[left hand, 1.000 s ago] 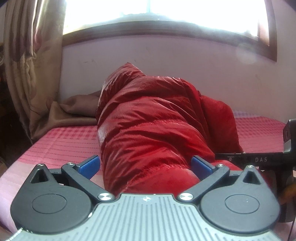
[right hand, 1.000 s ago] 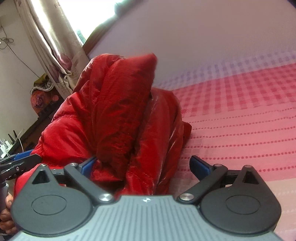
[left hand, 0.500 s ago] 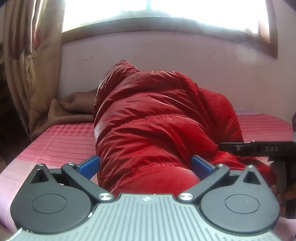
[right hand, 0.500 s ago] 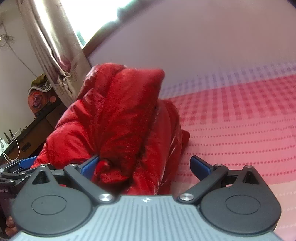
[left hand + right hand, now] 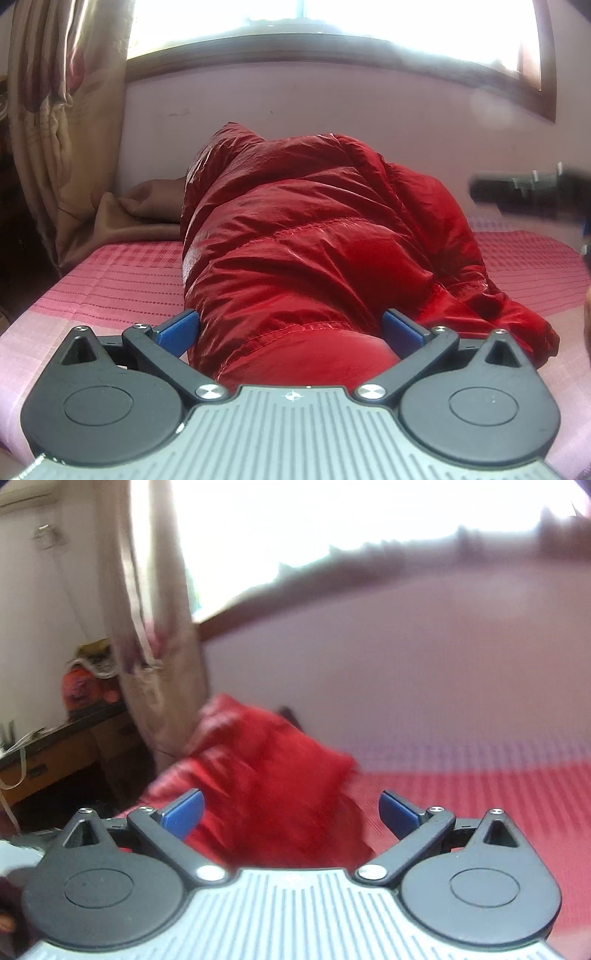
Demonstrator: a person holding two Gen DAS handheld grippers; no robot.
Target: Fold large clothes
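Left tool [image 5: 291, 330] stands wide, its two blue pads either side of the hem of one shiny red quilted puffer jacket [image 5: 317, 240], not clamping it. This jacket lies bunched on the pink checked bed [image 5: 110, 280], its long axis running from the tool away toward the wall under the window. Right tool [image 5: 291, 810] is also spread wide, gripping nothing, with the blurred jacket beyond it. One brown blanket [image 5: 144, 206] sits beside the curtain [image 5: 66, 122].
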